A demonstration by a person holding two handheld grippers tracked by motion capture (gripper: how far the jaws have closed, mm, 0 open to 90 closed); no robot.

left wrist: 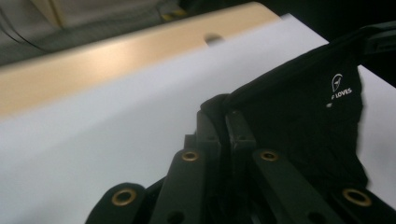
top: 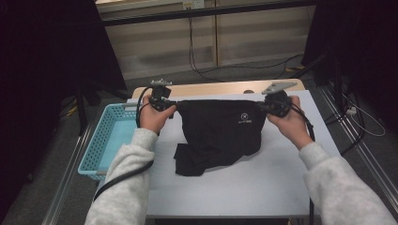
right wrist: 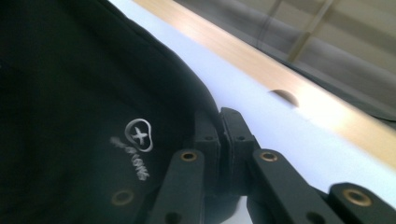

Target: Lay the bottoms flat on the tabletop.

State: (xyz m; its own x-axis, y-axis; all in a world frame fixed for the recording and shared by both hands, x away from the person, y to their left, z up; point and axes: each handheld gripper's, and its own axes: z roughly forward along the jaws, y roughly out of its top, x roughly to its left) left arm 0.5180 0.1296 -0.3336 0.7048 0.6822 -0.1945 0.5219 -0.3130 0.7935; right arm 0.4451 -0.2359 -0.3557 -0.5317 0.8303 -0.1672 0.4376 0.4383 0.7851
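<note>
currently logged, as i see it:
garment: black shorts, stretched between my tongs over the white table
left gripper: clamped on its left corner
right gripper: clamped on its right corner
basket: blue, left of table

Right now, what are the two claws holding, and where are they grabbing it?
Both hold the black garment. The left claw pinches one end of its top edge and the right claw the other end, stretching that edge between them over the table.
</note>
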